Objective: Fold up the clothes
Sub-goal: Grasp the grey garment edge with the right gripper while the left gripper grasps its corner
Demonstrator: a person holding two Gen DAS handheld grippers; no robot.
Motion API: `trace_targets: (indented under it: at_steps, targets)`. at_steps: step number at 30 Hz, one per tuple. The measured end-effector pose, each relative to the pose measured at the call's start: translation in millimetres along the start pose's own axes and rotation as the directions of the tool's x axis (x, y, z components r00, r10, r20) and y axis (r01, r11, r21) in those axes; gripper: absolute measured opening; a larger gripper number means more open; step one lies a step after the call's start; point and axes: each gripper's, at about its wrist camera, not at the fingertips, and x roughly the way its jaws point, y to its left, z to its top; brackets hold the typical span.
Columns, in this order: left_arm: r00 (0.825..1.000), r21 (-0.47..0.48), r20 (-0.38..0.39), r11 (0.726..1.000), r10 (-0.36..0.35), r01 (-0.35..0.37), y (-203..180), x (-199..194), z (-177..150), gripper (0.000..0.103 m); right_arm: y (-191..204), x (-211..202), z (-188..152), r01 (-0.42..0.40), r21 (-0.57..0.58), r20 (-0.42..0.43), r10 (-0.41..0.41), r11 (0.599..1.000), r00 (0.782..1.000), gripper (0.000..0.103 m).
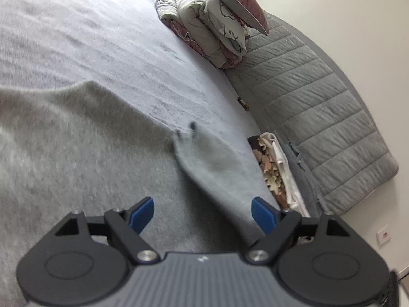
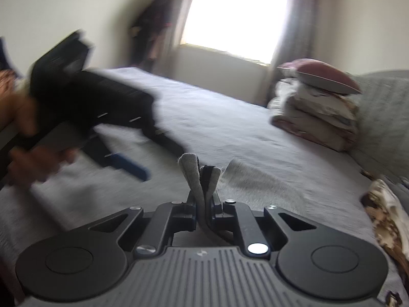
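My right tongs [image 2: 204, 197] were clenched on a bunched fold of the soft grey knit garment [image 1: 76, 140], whose cloth stuck up between the pads and trailed down onto the pale grey bed [image 1: 89, 25]. My left tongs [image 1: 203, 213] stood released, their blue pads [image 1: 141, 215] spread wide with nothing pressed between them, hovering above the garment where it lay spread on the bed. A stack of folded floral quilts [image 1: 204, 25] topped by a pink pillow [image 1: 242, 7] sat at the far end against the grey quilted headboard [image 1: 319, 102].
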Motion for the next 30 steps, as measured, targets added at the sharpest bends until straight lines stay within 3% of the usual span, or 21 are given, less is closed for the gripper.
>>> trace_targets:
  at_steps: [5,8,14,16,18,22,26,30]
  targets:
    - [1.0,-0.046,-0.006,0.999,-0.003,0.002,4.2,7.3,1.0,0.083,22.8,6.4,-6.5,-0.059,-0.09,-0.08,0.052,0.994,0.995,0.012]
    - [1.0,-0.066,-0.009,0.998,0.008,-0.008,5.2,9.9,2.5,0.082,31.2,10.2,-14.2,-0.055,-0.138,-0.117,0.038,0.989,0.992,0.014]
    - [0.999,-0.086,-0.042,0.996,0.026,-0.03,7.9,14.7,5.7,0.082,38.7,10.2,-10.4,-0.031,-0.212,-0.102,0.009,0.977,0.995,0.035]
    - [0.998,-0.095,-0.055,0.995,0.025,-0.03,8.8,17.2,6.2,0.082,42.0,13.1,-9.1,-0.023,-0.24,-0.09,0.001,0.97,0.996,0.034]
    - [0.997,-0.1,-0.068,0.995,0.025,-0.032,9.8,19.5,6.7,0.082,43.4,10.6,-10.3,-0.027,-0.232,-0.074,0.011,0.972,0.997,0.017]
    - [0.996,-0.119,-0.084,0.992,0.018,-0.028,12.0,21.5,6.3,0.082,37.0,-1.4,-4.4,-0.014,-0.178,-0.013,0.012,0.984,1.0,0.017]
    - [0.997,-0.16,-0.08,0.987,-0.009,-0.004,17.0,26.0,5.5,0.081,28.4,-8.2,4.5,-0.051,-0.11,0.018,0.053,0.993,0.998,0.017]
    - [0.999,-0.207,-0.048,0.978,-0.024,0.013,23.8,29.4,3.6,0.065,36.3,-10.0,6.4,-0.092,-0.109,0.024,0.095,0.99,0.995,0.017]
